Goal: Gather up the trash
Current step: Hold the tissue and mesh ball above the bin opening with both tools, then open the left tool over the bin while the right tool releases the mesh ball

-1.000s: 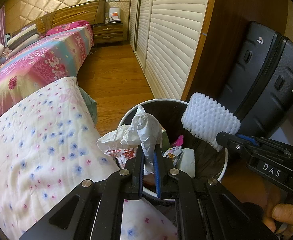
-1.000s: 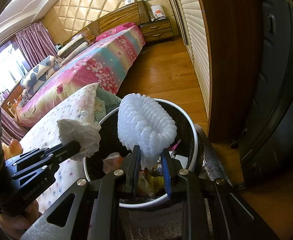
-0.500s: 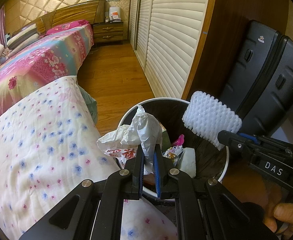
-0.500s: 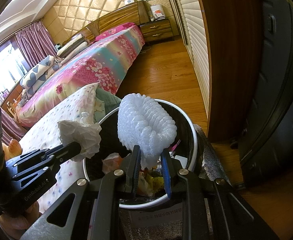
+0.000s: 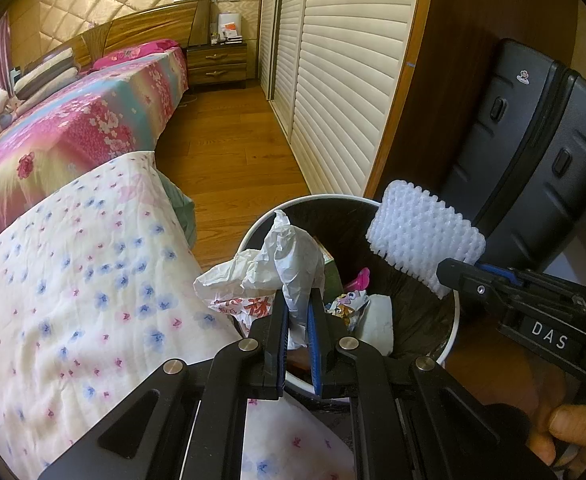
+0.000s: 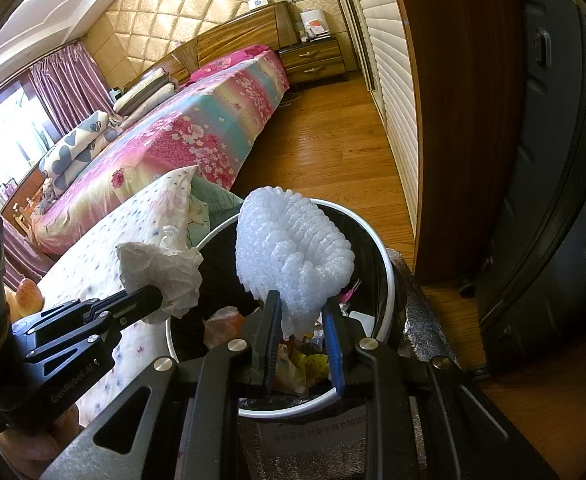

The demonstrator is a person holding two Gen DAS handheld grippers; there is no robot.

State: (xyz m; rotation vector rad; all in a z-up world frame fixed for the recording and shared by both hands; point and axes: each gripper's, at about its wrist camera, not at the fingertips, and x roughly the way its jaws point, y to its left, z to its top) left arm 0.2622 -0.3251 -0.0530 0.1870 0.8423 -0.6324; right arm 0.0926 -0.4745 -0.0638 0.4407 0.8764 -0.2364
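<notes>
The round white-rimmed trash bin lined with a black bag [image 5: 421,320] has its near rim hidden behind black gripper fingers [image 5: 277,340]. The dark hard-shell suitcase [image 5: 533,140] runs off the right edge. Printed lettering on the crumpled white paper [image 5: 253,304] is partly covered and unreadable.

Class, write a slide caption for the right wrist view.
Right tongs hold white foam netting above the trash bin.

Left gripper [image 5: 297,312] clamped on crumpled white paper [image 5: 293,256] above the white-rimmed trash bin [image 5: 455,320], beside a floral quilt [image 5: 73,280].
</notes>
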